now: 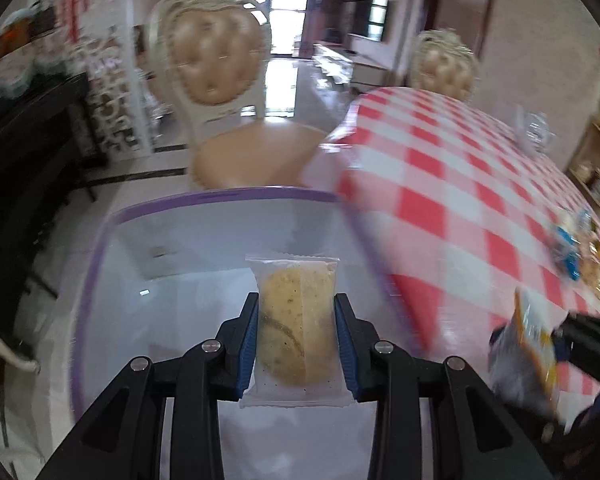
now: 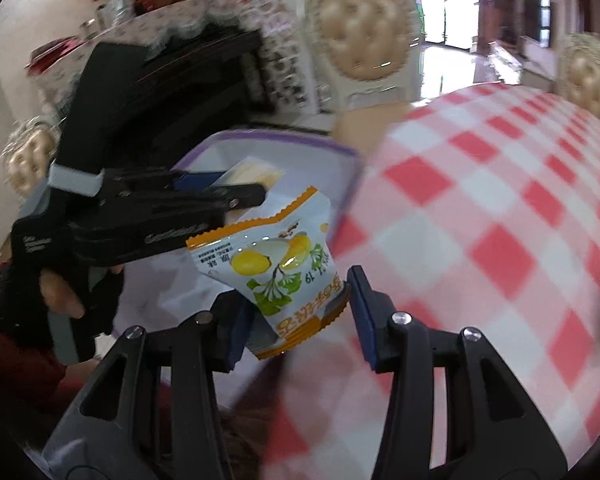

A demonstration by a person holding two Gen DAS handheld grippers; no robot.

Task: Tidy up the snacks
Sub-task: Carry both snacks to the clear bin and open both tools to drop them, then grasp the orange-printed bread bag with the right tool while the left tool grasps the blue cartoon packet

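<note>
The clear plastic bin with a purple rim (image 1: 204, 196) stands open-topped, its inside bare of contents. The red-and-white checked tablecloth (image 1: 460, 184) adjoins its right wall. Beyond its far rim stands a cream tufted chair (image 1: 216, 60); the black gripper (image 2: 224, 196) reaches over the bin.

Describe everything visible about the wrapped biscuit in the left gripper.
The wrapped biscuit is a round, pale yellow disc flecked with dark specks, sealed in a clear, slightly frosted plastic wrapper with crimped ends. It stands upright on its short end, pinched at both sides by the blue pads of the left gripper. It hangs over the translucent bin with a purple rim, beside the checked table.
</note>
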